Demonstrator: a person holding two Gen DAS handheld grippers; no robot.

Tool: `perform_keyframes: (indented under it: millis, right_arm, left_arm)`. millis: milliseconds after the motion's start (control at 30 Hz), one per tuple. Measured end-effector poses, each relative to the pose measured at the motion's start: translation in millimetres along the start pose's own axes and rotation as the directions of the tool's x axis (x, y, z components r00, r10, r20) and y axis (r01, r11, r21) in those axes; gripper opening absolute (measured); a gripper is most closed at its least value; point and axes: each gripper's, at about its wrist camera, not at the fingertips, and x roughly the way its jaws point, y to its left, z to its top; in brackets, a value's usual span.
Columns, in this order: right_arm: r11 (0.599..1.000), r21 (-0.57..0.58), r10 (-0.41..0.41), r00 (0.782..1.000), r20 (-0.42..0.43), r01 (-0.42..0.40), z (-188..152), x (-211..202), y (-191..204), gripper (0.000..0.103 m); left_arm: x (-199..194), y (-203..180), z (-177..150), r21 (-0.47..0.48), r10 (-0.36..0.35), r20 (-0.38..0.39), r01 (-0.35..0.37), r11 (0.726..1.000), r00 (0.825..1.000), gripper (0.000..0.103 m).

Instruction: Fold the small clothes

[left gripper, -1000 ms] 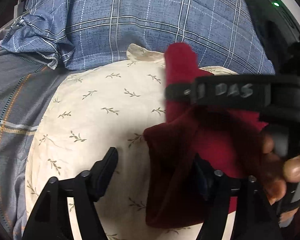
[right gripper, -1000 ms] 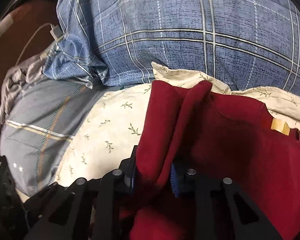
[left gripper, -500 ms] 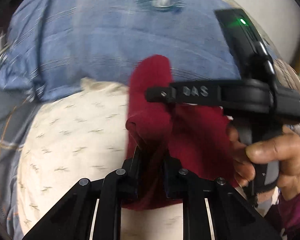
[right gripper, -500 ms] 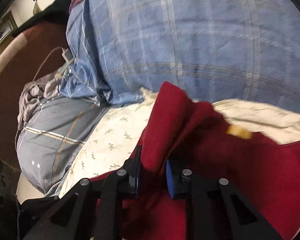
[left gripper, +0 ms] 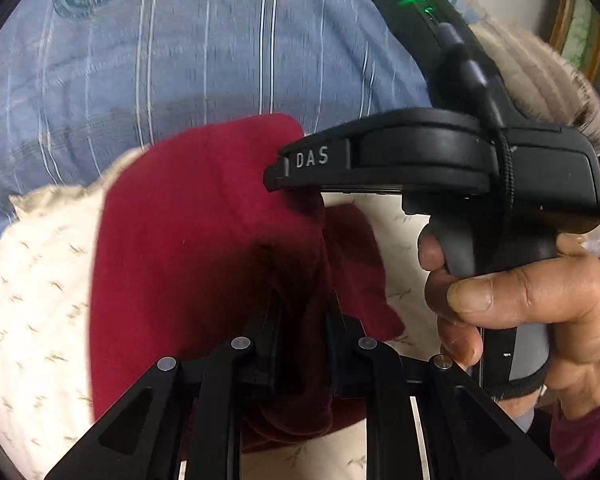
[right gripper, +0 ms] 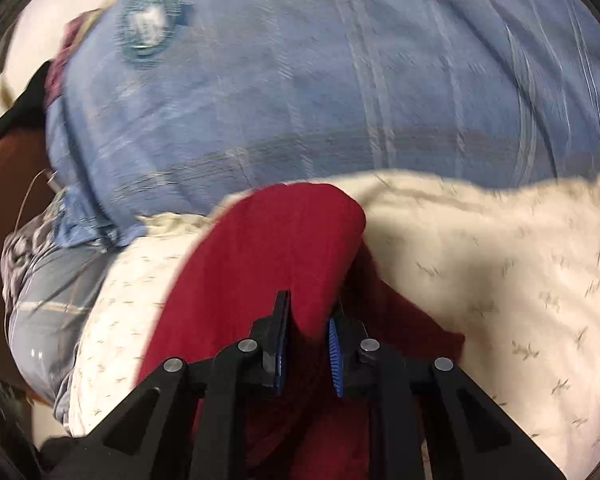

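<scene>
Two grippers pinch one dark red garment [left gripper: 188,248], which is bunched and draped above a cream pillow with a small leaf print [left gripper: 32,288]. Left gripper [left gripper: 302,320]: jaws pressed together on a thick fold of the red cloth, which hangs down between and below them. Right gripper [right gripper: 308,328]: jaws with blue pads closed on another fold of the same garment [right gripper: 268,256], whose rounded upper edge rises ahead of the fingertips. In the left wrist view the right gripper [left gripper: 276,178] appears side-on, its tip touching the top of the red cloth, held by the right hand [left gripper: 512,312]. Behind the pillow lies a blue plaid pillow [right gripper: 340,80] bearing a round emblem [right gripper: 148,24]. Both views are motion-blurred.
</scene>
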Motion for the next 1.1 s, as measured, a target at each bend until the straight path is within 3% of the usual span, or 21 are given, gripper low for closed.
perform_keyframes:
  millis: [67,167,233,300,367,467,567,633,667,733,800,900,1000,1067,1100]
  right_arm:
    - [1.000,0.013,-0.008,1.000,-0.014,0.008,-5.6,10.4,-3.6,0.019]
    - [0.996,0.075,0.051,0.999,-0.008,-0.050,-13.2,2.1,-9.7,0.031]
    - [0.988,0.109,0.110,0.994,-0.008,-0.108,-22.8,-13.5,-10.2,0.040]
    - [0.983,0.103,0.151,0.989,0.008,-0.151,-36.1,-34.8,-3.2,0.049]
    - [0.983,0.067,0.170,0.985,0.025,-0.171,-48.5,-52.6,6.0,0.055]
    - [0.977,0.056,0.206,0.978,0.008,-0.206,-64.4,-58.4,17.8,0.073]
    - [0.975,0.064,0.216,0.976,-0.013,-0.215,-70.9,-42.6,30.9,0.072]
    - [0.989,0.041,0.144,0.989,-0.023,-0.143,-77.1,-32.8,36.2,0.041]
    - [0.994,0.034,0.103,0.994,-0.022,-0.102,-81.9,-32.3,36.0,0.016]
    - [0.992,0.032,0.119,0.992,0.043,-0.120,-93.9,-49.1,30.0,0.015]
    - [0.996,0.011,0.086,0.992,0.097,-0.088,-108.2,-68.9,24.4,0.005]
    - [1.000,0.003,-0.010,0.996,0.085,0.010,-117.5,-64.9,16.6,0.000]
    - [0.996,0.073,0.041,0.997,0.067,-0.046,-116.9,-57.7,5.1,0.001]
    - [0.987,0.115,0.100,0.989,0.111,-0.113,-111.2,-69.4,1.8,0.009]
    - [0.984,0.123,0.110,0.984,0.139,-0.127,-105.9,-74.1,2.3,0.021]
  left_arm:
    - [3.5,-0.8,-2.0,-0.005,-0.015,-0.027,0.015,1.000,1.000,0.021]
    - [-17.1,11.4,3.5,-0.006,-0.094,-0.066,0.094,0.996,0.993,0.036]
    - [-42.5,22.8,-1.3,0.005,-0.118,-0.041,0.118,0.993,0.992,0.054]
    - [-74.8,42.4,-9.4,0.022,-0.066,0.033,0.065,0.998,0.997,0.067]
    - [-96.5,62.9,-19.9,0.018,0.048,0.106,-0.050,0.999,0.993,0.069]
    - [-96.0,81.1,-29.9,-0.011,0.145,0.112,-0.144,0.989,0.983,0.069]
    - [-74.4,90.3,-39.8,-0.066,0.144,0.050,-0.140,0.988,0.988,0.067]
    - [-60.5,92.9,-43.5,-0.083,0.133,0.002,-0.133,0.988,0.991,0.067]
    - [-55.5,93.1,-46.3,-0.087,0.139,-0.017,-0.140,0.986,0.990,0.067]
    - [-57.0,92.4,-45.9,-0.087,0.128,-0.009,-0.129,0.988,0.992,0.067]
    - [-65.7,93.7,-45.6,-0.078,0.134,0.012,-0.133,0.988,0.991,0.067]
    - [-69.6,98.2,-40.4,-0.101,0.154,0.042,-0.149,0.984,0.987,0.067]
    - [-72.8,96.5,-45.5,-0.140,0.135,0.045,-0.128,0.982,0.990,0.067]
    - [-76.5,91.5,-51.3,-0.134,0.142,0.071,-0.131,0.982,0.987,0.067]
    - [-76.8,88.0,-49.7,-0.125,0.160,0.080,-0.149,0.981,0.984,0.067]
